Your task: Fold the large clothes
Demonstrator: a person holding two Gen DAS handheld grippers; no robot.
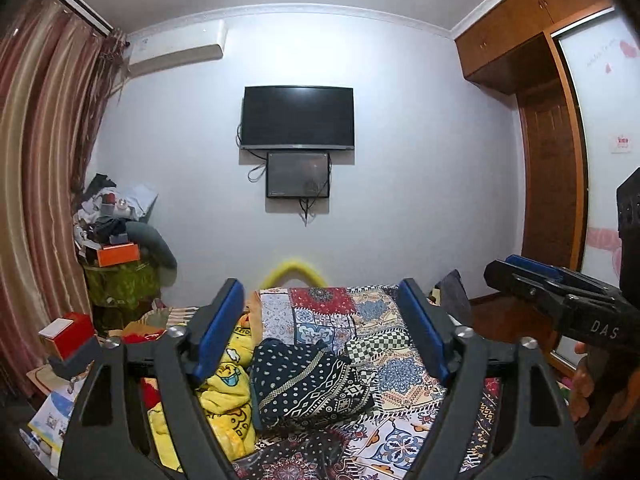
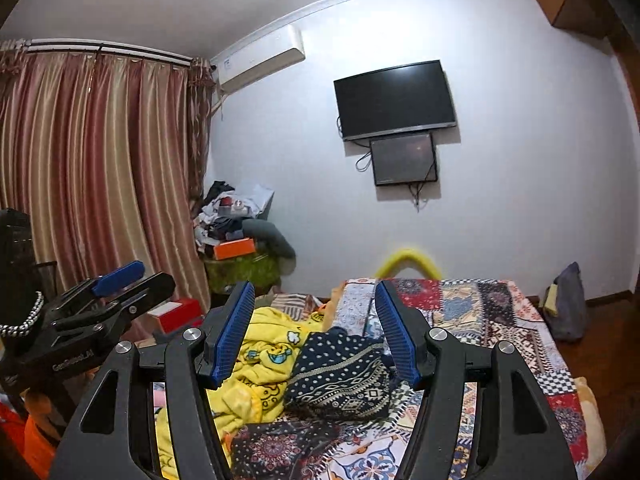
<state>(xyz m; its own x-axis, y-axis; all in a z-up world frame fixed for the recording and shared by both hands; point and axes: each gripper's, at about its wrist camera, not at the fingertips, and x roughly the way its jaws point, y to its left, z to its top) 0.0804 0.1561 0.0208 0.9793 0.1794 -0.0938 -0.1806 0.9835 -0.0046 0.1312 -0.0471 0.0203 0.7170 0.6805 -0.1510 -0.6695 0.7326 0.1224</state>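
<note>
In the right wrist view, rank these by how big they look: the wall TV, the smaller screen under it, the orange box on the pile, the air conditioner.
Largest to smallest as they appear:
1. wall TV
2. air conditioner, long but narrow, possibly close to the TV
3. smaller screen
4. orange box
The box sits nearer, so this is apparent size only.

The left tongs (image 1: 322,320) were matt black plastic with bright metal screws, and their pads (image 1: 222,328) were ribbed blue rubber; the right tongs (image 2: 316,332) looked the same. On the bed, the patchwork bedspread (image 2: 500,320) was thin printed cloth, smooth and matt. The navy dotted garment (image 1: 308,384) was soft woven cloth, and the yellow blanket (image 2: 260,360) looked fleecy. The curtains (image 2: 100,168) had a satin sheen. The wardrobe (image 1: 520,36) was polished brown wood. The television (image 1: 298,118) screen was glossy black.
</note>
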